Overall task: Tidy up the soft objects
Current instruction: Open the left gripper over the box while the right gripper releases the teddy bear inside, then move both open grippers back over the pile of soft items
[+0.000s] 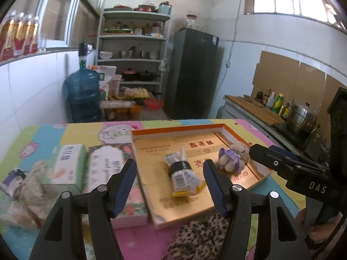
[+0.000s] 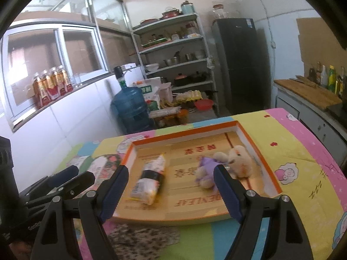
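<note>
On the desk [image 1: 71, 130], covered with a bright cartoon-print cloth, the shallow orange-rimmed box [image 1: 173, 132] serves as the landmark. Far to its left, at the desk's edge, lies a fuzzy cream plush toy [image 1: 32, 186], blurred, touching a green and white carton [image 1: 69, 166]. A flat pink-edged box [image 1: 112, 169] lies between that carton and the orange-rimmed box. The left gripper [image 1: 170, 186] hovers above the box's near left part with its jaws wide apart and nothing between the pads. Inside the box, left of its middle, lies a snack packet [image 2: 149, 179] with a black band around it. At the box's near edge, outside it, a leopard-print cloth [image 2: 141, 238] lies crumpled on the desk. The right gripper [image 2: 171, 189] hangs over the box's near side, jaws spread, gripping nothing. In the box's right half sit a plush toy in a purple dress [image 2: 205, 173] and a cream plush bear [image 2: 240, 162], touching each other.
</note>
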The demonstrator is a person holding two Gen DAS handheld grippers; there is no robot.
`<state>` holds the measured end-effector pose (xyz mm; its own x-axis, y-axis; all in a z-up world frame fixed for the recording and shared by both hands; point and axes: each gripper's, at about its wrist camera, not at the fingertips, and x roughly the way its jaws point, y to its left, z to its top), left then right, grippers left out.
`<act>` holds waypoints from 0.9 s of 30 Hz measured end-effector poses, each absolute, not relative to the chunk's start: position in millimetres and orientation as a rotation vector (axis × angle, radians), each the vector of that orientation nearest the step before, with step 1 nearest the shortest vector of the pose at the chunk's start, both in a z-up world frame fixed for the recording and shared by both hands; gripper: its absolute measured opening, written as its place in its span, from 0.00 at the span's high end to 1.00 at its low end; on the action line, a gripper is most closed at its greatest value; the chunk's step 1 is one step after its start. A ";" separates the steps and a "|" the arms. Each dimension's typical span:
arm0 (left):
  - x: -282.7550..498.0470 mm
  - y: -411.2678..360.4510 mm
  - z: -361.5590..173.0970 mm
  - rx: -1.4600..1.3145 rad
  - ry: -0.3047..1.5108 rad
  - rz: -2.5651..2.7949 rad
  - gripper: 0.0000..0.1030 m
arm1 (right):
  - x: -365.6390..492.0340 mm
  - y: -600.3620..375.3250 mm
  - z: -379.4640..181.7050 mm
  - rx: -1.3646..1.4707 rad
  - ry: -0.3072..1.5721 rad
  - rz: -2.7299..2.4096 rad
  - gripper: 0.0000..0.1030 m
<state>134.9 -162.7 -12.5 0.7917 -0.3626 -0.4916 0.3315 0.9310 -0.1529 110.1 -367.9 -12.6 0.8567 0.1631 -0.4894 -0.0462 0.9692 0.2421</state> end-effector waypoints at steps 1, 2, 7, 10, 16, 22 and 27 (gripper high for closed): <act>131.4 -157.4 -11.3 -0.061 0.534 -0.368 0.36 | 108.5 -363.5 -11.0 0.222 0.529 0.116 0.22; 128.2 -152.2 -9.8 -0.061 0.527 -0.361 0.36 | 106.8 -357.4 -9.1 0.216 0.525 0.121 0.22; 111.7 -119.1 -5.3 -0.070 0.505 -0.324 0.36 | 101.7 -327.5 -3.9 0.199 0.521 0.154 0.22; 104.8 -100.3 -3.8 -0.075 0.498 -0.303 0.36 | 99.1 -307.9 -1.8 0.192 0.522 0.178 0.22; 91.7 -62.5 -0.9 -0.089 0.475 -0.260 0.36 | 94.8 -272.0 0.0 0.171 0.524 0.219 0.22; 78.4 -25.5 -3.9 -0.106 0.457 -0.218 0.36 | 87.5 -234.9 -0.2 0.136 0.532 0.259 0.22; 72.6 5.1 -11.5 -0.122 0.455 -0.179 0.36 | 86.8 -204.3 -5.1 0.110 0.550 0.299 0.22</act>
<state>72.6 5.1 -11.5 0.8832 -0.1983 -0.4250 0.1441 0.9771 -0.1565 86.8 -204.3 -5.1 0.8105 0.3086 -0.4978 -0.2500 0.9509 0.1825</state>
